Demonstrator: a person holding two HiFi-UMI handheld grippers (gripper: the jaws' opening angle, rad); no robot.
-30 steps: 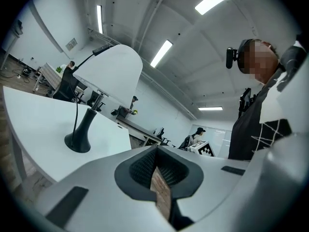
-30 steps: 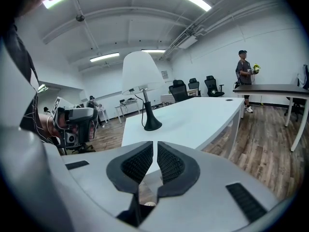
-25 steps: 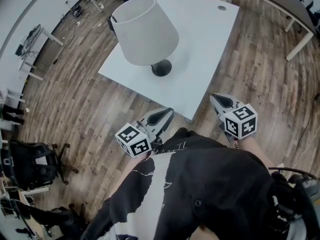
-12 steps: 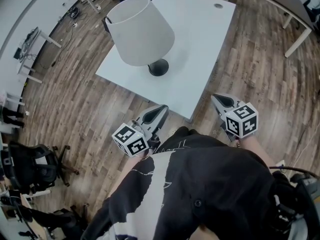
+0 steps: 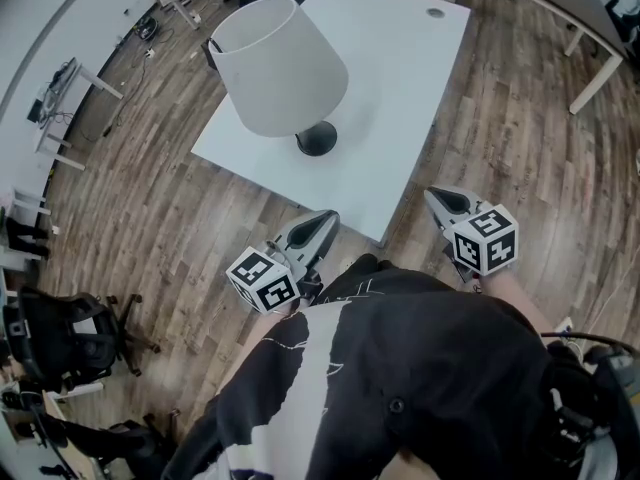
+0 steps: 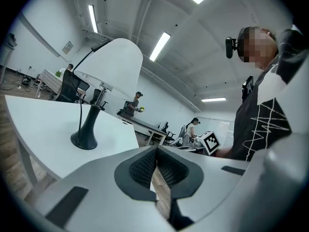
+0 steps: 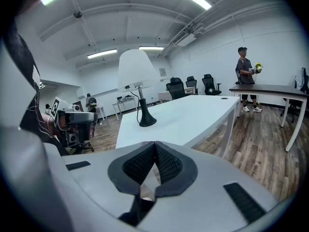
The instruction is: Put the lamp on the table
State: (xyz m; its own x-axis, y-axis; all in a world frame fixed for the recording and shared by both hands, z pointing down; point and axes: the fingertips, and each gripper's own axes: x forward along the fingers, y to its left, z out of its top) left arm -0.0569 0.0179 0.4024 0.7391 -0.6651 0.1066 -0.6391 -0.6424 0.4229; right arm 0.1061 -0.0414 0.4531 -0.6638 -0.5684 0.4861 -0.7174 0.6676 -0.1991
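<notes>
A lamp with a wide white shade (image 5: 279,65) and a round black base (image 5: 317,139) stands upright on the white table (image 5: 400,78), near its front left part. It shows too in the left gripper view as the lamp (image 6: 91,129) and in the right gripper view as the lamp (image 7: 140,108). My left gripper (image 5: 328,219) is shut and empty, just off the table's near edge. My right gripper (image 5: 436,197) is shut and empty beside the table's near right corner. Neither touches the lamp.
Wood floor surrounds the table. A black office chair (image 5: 70,333) stands at the lower left. Another desk (image 5: 560,13) runs along the upper right. A person (image 7: 245,79) stands by a dark desk far right, and others (image 6: 133,105) stand behind the table.
The grippers stay where they were. The view has shifted slightly, so the lamp and table sit a little further left in the picture.
</notes>
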